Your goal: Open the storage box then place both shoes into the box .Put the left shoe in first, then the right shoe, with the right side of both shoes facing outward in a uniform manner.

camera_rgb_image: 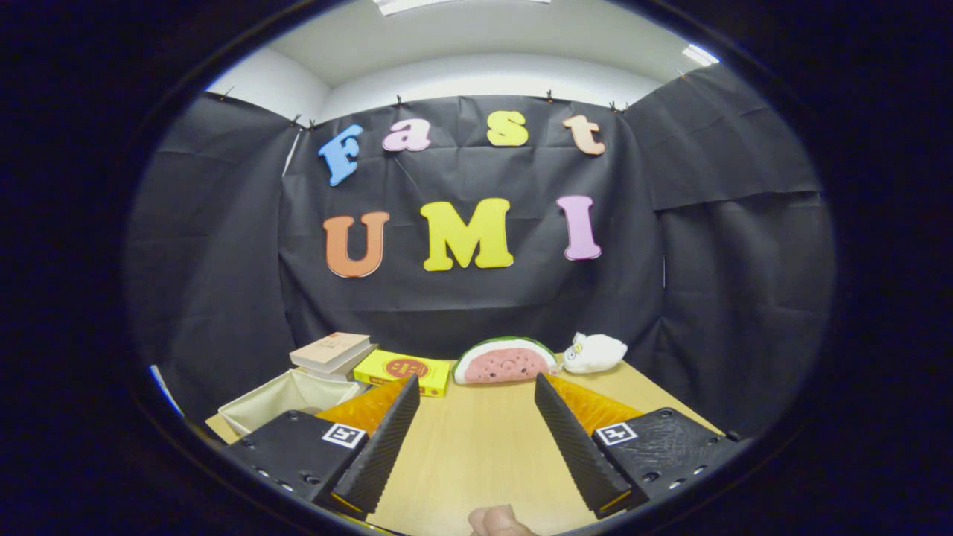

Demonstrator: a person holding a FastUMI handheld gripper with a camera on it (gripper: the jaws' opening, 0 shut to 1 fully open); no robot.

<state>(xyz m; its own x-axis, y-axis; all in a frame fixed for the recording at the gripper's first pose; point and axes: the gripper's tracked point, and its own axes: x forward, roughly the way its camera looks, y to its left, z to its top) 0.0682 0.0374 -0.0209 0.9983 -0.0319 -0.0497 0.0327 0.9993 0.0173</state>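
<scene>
1. The claw [476, 439] is held wide apart over the bare worktop [476, 447], with nothing between its fingers.
2. A pale fabric storage box [279, 402] is seen just beyond the left finger, its top seemingly open already (no lid can be made out).
3. Beyond the fingers are ranged books [331, 351], a yellow carton [403, 370], a watermelon plush [505, 362] and a white plush [595, 352].
4. The opening step is judged to be in hand; next, the box must be approached and the left shoe found.

Surface: wooden table [476, 447] | On it, far edge: fabric storage box [279, 398], books [331, 351], yellow box [402, 370], watermelon plush [505, 362], white plush [595, 352] | Gripper [476, 387]: fingers apart above bare tabletop
</scene>
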